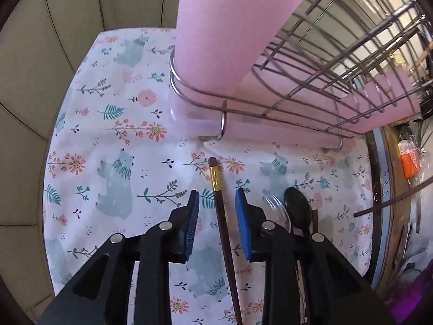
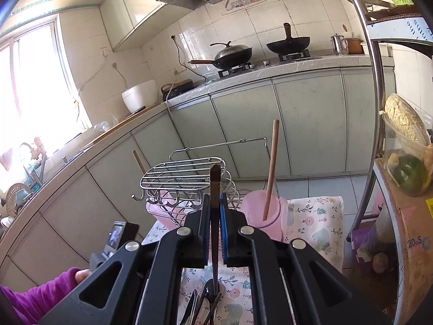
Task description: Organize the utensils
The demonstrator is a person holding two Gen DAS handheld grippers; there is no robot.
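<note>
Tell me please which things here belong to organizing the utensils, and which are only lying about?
Belong to the job:
- chopstick on the cloth
- black spoon
- chopstick in the right hand-held gripper
- pink cup
- wire rack

Lying about:
- woks
- kettle
- rice cooker

Brown chopstick (image 1: 226,243): lower end cut off at frame bottom. Black spoon (image 1: 297,211) beside it: handle hidden behind the gripper body. Clear fork (image 1: 276,205) blurred. Pink cup (image 1: 216,40): top out of frame.

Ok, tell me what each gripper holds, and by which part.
The right gripper clamps a dark chopstick just below its upper end. The left gripper stands open around another chopstick, pads not touching.
</note>
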